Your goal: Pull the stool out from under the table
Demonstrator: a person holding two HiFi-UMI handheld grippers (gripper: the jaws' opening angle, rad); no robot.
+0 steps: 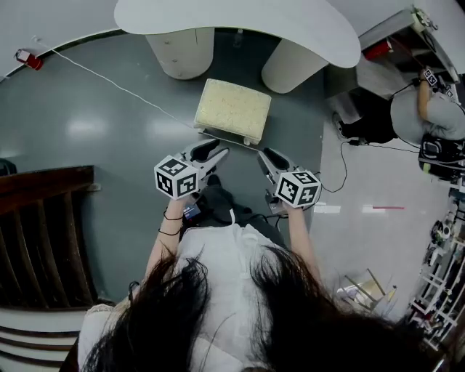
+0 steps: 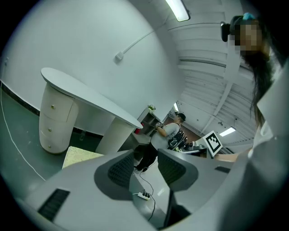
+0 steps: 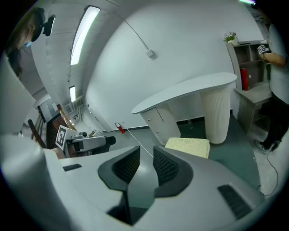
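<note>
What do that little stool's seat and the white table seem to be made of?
The stool's seat looks like a padded cushion covered in cream, nubbly fabric: the surface is speckled and the corners are soft and rounded. The table top looks like smooth matte white board, perhaps painted wood or laminate: the colour is even, no grain shows, and the edge is thin and clean.

Your head view looks steeply down from above. The left gripper view and right gripper view look outward along their jaws. All three share the table (image 1: pixel 240 22) and stool (image 1: pixel 232 109).
</note>
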